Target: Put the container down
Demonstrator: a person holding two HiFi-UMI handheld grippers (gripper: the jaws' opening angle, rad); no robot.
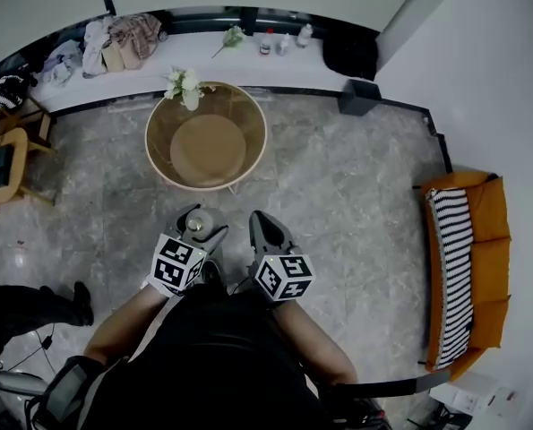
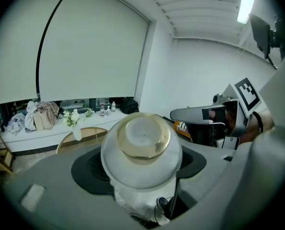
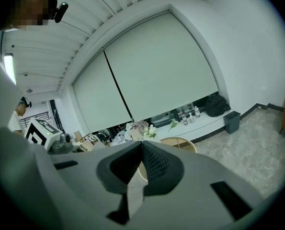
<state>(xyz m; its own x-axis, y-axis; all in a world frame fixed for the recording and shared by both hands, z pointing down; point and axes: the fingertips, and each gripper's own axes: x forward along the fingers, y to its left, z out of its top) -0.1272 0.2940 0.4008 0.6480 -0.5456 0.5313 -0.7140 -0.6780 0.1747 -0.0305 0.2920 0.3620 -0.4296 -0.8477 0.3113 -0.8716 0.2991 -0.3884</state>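
A wooden chair (image 1: 4, 170) stands far to the left on the gray floor (image 1: 338, 195). The person's two arms are bent, with the elbows back, so both tools sit close in front of the belly and point ahead at the table (image 1: 155, 155).

The left gripper (image 1: 202, 223) is held up in the air over the floor. Its jaws are closed around the container (image 2: 142, 162), one pad on each side. The container is a round clear pot with a gold lid (image 2: 142, 136), and the lid end faces the left gripper view. It is not on the table; it is near the table, on the person's side of it.

The round table has a white vase (image 1: 191, 100) with flowers (image 1: 184, 82) at its back edge.

The right gripper (image 3: 141, 163) is just beside the left one, not touching it. Its jaws are pressed together with nothing between them.

An orange sofa (image 1: 481, 240) stands at the far right by the wall.
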